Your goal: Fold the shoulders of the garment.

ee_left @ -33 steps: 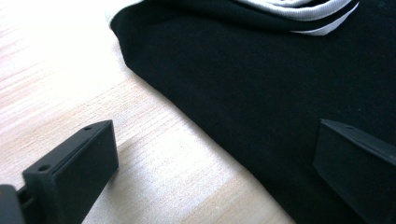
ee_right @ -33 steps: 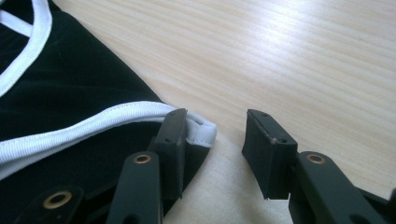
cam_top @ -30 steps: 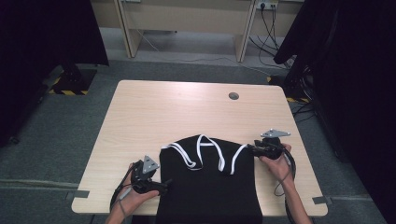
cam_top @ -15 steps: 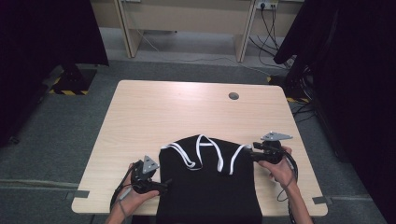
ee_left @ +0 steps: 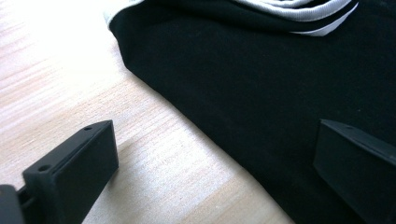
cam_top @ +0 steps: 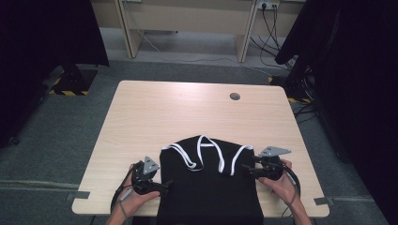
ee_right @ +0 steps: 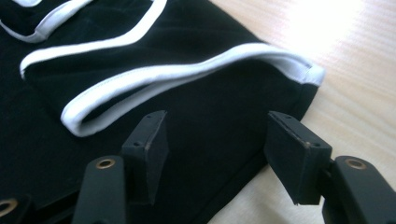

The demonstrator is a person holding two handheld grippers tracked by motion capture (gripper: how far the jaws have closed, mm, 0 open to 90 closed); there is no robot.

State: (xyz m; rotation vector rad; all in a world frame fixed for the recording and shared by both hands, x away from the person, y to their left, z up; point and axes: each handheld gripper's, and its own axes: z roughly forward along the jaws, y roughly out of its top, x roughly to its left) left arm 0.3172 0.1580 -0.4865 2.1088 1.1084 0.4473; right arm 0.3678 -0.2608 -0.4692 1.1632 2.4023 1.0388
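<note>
A black garment (cam_top: 209, 187) with white trim lies flat at the table's near edge and hangs over it. My left gripper (cam_top: 164, 184) rests on the table at its left edge. In the left gripper view its jaws stand wide open (ee_left: 215, 135), one over bare wood and one over the black cloth (ee_left: 261, 84). My right gripper (cam_top: 246, 168) is at the garment's right edge. Its jaws have just been opening and now stand open (ee_right: 217, 123) over the cloth (ee_right: 140, 93), just below a white-trimmed fold (ee_right: 196, 70). The pads grip nothing.
The light wooden table (cam_top: 187, 112) has a round cable hole (cam_top: 234, 96) at the far right. Dark curtains hang on both sides, and a desk frame and cables stand on the floor beyond the far edge.
My right gripper has slid toward the table's near edge along the garment's right side. The left gripper and the garment have stayed in place.
</note>
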